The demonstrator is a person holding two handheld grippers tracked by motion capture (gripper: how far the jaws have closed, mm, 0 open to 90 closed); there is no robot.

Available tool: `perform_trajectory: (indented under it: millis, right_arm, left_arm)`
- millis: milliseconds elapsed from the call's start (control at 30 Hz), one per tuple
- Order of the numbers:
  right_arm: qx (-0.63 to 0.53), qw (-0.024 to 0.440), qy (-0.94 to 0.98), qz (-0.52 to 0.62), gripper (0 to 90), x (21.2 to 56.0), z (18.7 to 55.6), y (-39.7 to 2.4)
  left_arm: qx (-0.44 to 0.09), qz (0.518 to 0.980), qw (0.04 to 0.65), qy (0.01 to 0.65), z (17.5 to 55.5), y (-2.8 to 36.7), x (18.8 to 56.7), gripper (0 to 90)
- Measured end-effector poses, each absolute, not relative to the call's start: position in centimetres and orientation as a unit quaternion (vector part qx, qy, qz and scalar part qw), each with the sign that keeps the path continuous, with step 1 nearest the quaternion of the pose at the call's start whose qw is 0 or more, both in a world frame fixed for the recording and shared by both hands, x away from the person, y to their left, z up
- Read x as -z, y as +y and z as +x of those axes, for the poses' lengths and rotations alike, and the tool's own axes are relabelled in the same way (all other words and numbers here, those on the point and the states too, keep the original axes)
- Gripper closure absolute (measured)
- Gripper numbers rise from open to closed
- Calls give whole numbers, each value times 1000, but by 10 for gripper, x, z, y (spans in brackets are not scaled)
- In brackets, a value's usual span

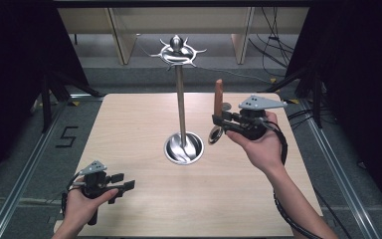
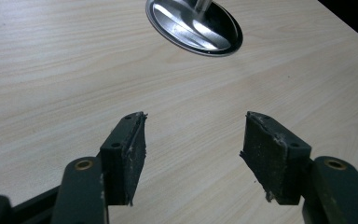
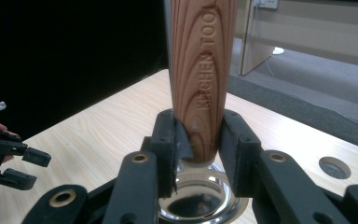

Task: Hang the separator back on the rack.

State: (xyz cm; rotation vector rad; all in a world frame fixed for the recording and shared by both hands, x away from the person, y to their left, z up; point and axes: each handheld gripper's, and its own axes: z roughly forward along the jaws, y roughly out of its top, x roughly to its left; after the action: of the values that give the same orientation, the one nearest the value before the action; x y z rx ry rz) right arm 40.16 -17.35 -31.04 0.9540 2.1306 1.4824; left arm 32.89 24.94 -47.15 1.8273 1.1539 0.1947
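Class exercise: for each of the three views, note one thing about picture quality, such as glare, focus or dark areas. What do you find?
High view: evenly lit table, black surroundings either side, bright glare in the steel stand base. Left gripper view: sharp wood grain, streaked highlights on the base. Right gripper view: wooden handle crisp with readable lettering, left background black, room behind soft, reflections on the metal bowl below.

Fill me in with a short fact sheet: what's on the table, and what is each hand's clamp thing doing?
Table: light wooden table
Centrepiece: metal stand, a tall pole rising from a round dish base, ring of hooks on top
Right gripper: shut on the wooden handle of a utensil, handle upright, shiny metal end below the jaws
Handle marking: KITCHEN TOOL lettering
Left gripper: open, nothing between the jaws, above bare tabletop near the stand's base
Hooks: nothing hanging on them
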Motion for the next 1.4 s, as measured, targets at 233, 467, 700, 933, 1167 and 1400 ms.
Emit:
perform_trajectory:
  millis: [233,467,700,933,1167,1400]
  right_arm:
    - [-529,184,756,340,696,309,401,-169]
    - [-536,184,751,340,696,308,400,-166]
    - [-536,183,748,346,696,304,400,-163]
    - [-538,183,746,346,696,300,402,-160]
    - [-539,187,742,351,696,297,402,-153]
    - [-542,181,743,349,696,295,404,-146]
  left_arm:
    - [-82,743,468,471,329,249,471,384]
    - [-84,743,469,471,329,250,470,385]
    - [-84,744,469,468,328,249,470,384]
    - [-85,743,468,471,328,249,470,385]
    - [-84,740,469,474,329,249,470,385]
    - [-85,742,467,474,329,250,470,385]
